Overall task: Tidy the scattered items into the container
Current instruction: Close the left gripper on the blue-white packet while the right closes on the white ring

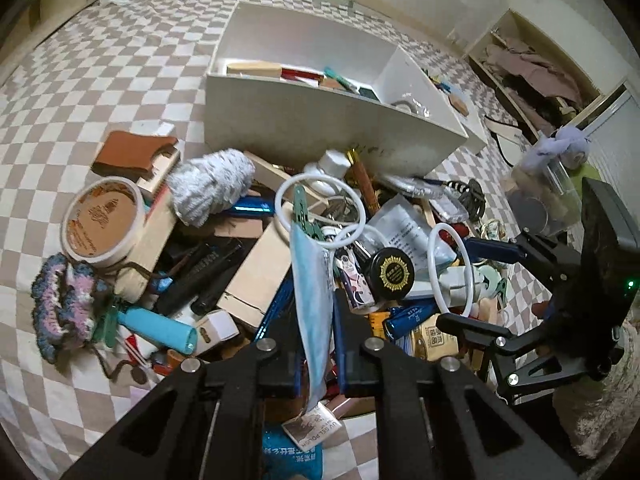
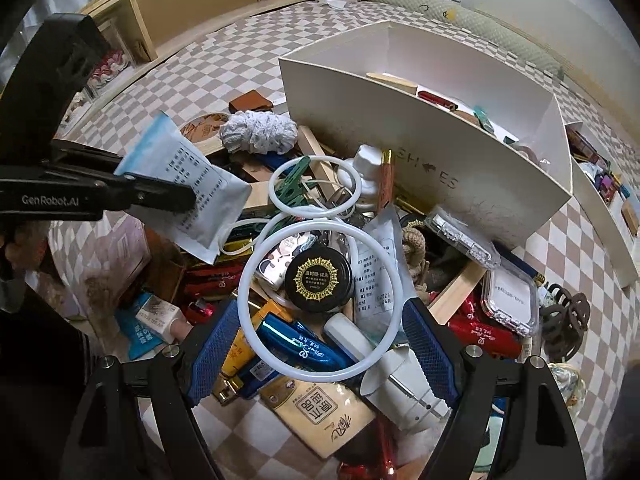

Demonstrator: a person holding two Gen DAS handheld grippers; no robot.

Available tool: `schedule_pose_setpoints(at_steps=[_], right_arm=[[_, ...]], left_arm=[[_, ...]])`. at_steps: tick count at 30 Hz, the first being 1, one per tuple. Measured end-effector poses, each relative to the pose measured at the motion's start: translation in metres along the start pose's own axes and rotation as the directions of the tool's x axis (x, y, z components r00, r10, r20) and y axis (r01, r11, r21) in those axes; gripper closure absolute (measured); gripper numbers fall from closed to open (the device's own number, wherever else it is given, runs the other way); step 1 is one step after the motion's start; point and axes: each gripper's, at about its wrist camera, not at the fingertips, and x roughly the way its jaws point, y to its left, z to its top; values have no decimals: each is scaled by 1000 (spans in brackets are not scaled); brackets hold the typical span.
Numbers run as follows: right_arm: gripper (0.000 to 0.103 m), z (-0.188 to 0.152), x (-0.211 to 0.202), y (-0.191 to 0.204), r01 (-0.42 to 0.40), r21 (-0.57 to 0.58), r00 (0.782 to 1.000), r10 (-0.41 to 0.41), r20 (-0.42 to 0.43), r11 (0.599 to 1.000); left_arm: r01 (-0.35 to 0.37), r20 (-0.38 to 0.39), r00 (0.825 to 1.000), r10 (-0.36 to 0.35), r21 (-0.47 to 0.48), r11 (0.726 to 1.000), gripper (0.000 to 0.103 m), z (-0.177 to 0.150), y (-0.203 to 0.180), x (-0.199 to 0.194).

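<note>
- Checkered bedspread carries the whole mess, so the white shoe box sits right behind the pile, within easy reach for drops.
- Far left of the heap, a crocheted piece and a round brown-lidded tub lie at the pile's edge, untouched and well apart from either tool.
- Left claw is clenched on a flat mask packet, pinched by one end so it hangs clear of the clutter; held this way, I judge it is meant for the box.
- Middle of the pile: a black jar with a gold emblem sits inside a large white ring, which rests loosely over the blue tube and other packets.
- Right claw is spread wide, its blue pads just outside the ring on either side, grasping nothing; that straddle suggests the ring is its target.
- Inside the box, a few items already lie along the bottom.
</note>
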Motion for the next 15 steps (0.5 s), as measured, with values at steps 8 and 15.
schedule_pose_setpoints(at_steps=[8,15], right_arm=[[20,12,-24,9,37,-19,997,-36,66,999],[20,22,-48,10,57,11,990,-58,126,998]], left_arm=[[-31,71,997,28,34,999,91,8,-5,-26],[-36,126,992,29,53,998,91,13,-11,-47]])
